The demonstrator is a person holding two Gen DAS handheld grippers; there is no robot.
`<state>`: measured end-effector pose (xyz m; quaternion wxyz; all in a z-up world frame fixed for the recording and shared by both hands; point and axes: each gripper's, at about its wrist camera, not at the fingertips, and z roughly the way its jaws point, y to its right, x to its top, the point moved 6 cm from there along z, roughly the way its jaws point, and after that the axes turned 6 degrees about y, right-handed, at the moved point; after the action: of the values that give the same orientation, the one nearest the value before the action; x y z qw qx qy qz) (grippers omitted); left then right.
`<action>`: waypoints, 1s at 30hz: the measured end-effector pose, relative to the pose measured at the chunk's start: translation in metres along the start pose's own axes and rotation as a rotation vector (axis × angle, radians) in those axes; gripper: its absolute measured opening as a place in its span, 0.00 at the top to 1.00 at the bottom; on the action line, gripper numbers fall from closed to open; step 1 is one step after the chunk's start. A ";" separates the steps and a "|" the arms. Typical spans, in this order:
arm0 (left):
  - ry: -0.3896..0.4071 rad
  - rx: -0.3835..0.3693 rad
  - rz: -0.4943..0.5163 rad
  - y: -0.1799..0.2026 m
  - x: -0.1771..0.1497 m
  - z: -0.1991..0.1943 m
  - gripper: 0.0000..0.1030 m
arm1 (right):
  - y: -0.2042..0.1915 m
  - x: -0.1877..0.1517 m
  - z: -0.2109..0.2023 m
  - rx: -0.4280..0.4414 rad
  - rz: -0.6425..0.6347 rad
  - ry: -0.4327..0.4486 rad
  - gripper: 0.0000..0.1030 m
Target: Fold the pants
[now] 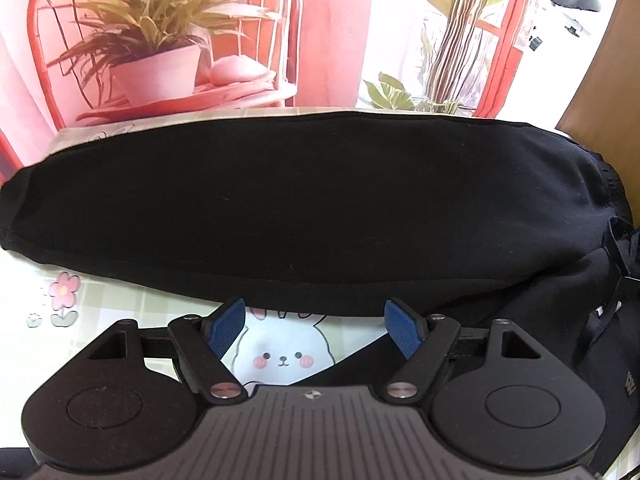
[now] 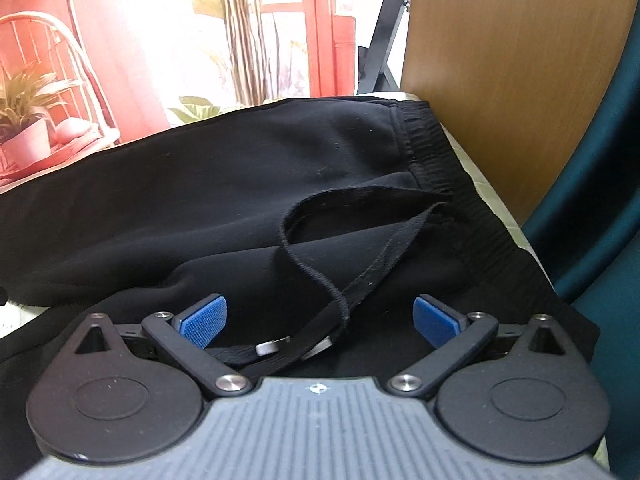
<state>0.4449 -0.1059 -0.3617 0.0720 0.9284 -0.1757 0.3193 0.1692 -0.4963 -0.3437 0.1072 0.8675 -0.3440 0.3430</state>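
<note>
So the biggest thing going is the backdrop wall [image 1: 332, 32], a printed scene in pinks and reds with a potted plant on a chair pictured on it; it's seen behind the table in both views. A brown wooden panel [image 2: 516, 80] is stood at the right end, with something dark teal [image 2: 600, 200] just beside it; what that is can't be told.

The table [image 1: 100, 300] is covered with a pale checked cloth, printed with a pink flower [image 1: 63, 295] and a white bunny face [image 1: 280, 352]; the bunny is partly hidden under the fabric edge.

The black soft-knit pants [image 1: 304, 208] are laid lengthwise across the table, folded leg over leg, with the elastic ribbed waistband [image 2: 436, 152] at the right end near the wooden panel; a flat black drawstring [image 2: 320, 280] with silver metal tips is looped loose over the front of the waist area.

The left gripper [image 1: 314, 326] is held over the near edge of the pants, jaws spread wide, blue pads clear of the cloth; nothing is pinched. The right gripper [image 2: 322, 322] is held over the waist area, jaws likewise spread wide, with the drawstring and its metal tips lying between the blue pads but not squeezed by them
</note>
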 end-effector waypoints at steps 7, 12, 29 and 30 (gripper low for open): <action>0.013 0.037 0.000 -0.023 0.002 -0.017 0.21 | -0.013 0.000 -0.005 0.039 -0.019 -0.003 0.00; -0.016 0.057 0.001 -0.037 -0.003 -0.009 0.21 | -0.018 -0.005 0.003 0.042 -0.038 -0.016 0.00; -0.014 -0.015 0.044 -0.017 0.001 -0.001 0.21 | 0.007 -0.007 0.006 0.035 0.006 -0.025 0.00; -0.010 -0.006 0.023 -0.025 0.005 -0.003 0.21 | 0.006 0.000 0.005 0.040 0.008 -0.012 0.00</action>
<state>0.4565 -0.0837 -0.3567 0.0702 0.9278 -0.1877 0.3147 0.1681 -0.5026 -0.3474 0.0865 0.8701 -0.3412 0.3451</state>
